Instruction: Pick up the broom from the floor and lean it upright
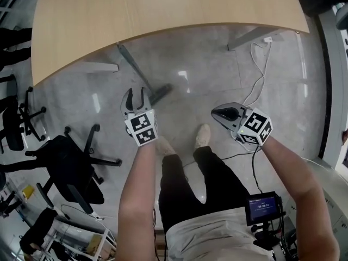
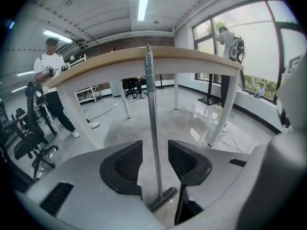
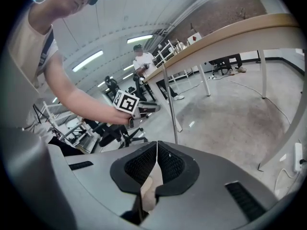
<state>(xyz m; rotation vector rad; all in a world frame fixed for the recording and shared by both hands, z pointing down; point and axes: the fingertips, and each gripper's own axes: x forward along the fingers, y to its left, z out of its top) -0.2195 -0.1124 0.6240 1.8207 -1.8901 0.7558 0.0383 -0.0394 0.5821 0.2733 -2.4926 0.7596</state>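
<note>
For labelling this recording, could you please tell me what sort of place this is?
Probably an office or lab workspace: a long curved wooden table, black swivel chairs on a polished concrete floor, and large windows under strip ceiling lights.

No brand, label or sign can be read. Pale digits are shown on a small dark screen (image 1: 265,206) worn at the person's waist, but they are too small to be made out surely. Only black-and-white square patterns, without letters, are carried by the left marker cube (image 1: 142,128) and the right marker cube (image 1: 255,127).
</note>
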